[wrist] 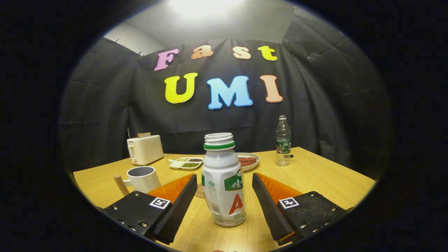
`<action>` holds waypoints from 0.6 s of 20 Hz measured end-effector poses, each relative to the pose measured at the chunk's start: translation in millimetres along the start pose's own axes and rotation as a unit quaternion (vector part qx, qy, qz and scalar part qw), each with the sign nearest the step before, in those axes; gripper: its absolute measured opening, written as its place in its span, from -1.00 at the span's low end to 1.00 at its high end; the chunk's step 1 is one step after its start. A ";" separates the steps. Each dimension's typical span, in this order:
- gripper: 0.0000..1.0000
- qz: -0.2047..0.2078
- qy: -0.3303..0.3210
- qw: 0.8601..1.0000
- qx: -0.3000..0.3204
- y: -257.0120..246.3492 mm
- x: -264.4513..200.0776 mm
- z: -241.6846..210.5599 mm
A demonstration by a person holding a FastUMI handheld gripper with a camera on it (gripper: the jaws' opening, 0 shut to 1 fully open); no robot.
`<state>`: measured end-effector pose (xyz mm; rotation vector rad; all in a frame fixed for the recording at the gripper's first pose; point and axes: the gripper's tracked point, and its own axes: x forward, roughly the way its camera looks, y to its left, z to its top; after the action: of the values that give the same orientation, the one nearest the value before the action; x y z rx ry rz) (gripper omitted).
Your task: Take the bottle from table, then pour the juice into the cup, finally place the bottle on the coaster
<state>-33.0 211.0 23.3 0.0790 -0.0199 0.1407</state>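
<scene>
Gripper view. Your gripper (224, 190) is spread wide, fingers (182, 206) clear of everything. The bottle (223, 180) stands upright on the wooden table (322, 178) between them, touching neither: a white body with a green neck ring, an uncapped threaded mouth and a printed label. The coaster (200, 191), a round disc, lies just behind the bottle, mostly hidden by it and by your left finger. The cup (143, 179), white with a wooden handle, stands just beyond your left finger. Farther beyond it are a toaster (145, 149) and a divided dish of grains (185, 162); directly behind the bottle, a plate of red food (248, 161); beyond your right finger, a clear water bottle (283, 140). Bare tabletop lies ahead of your right finger, out to the table's edge.
</scene>
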 end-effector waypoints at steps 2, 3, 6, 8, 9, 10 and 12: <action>0.94 -0.015 0.002 1.000 0.000 -3.6 5.7 -2.9; 0.94 -0.019 0.004 1.000 0.005 -2.3 7.9 -5.3; 0.94 -0.044 -0.001 0.999 0.013 -3.9 12.3 -3.9; 0.87 -0.061 0.001 0.998 0.006 -4.3 17.3 -7.5; 0.85 -0.064 0.004 0.998 0.007 -1.1 18.3 -9.6; 0.85 -0.070 0.007 0.997 0.008 0.2 19.7 -11.3; 0.86 -0.093 0.003 0.996 0.002 -4.5 21.5 -11.8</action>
<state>-10.9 210.6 11.7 0.0839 -0.0057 -0.0452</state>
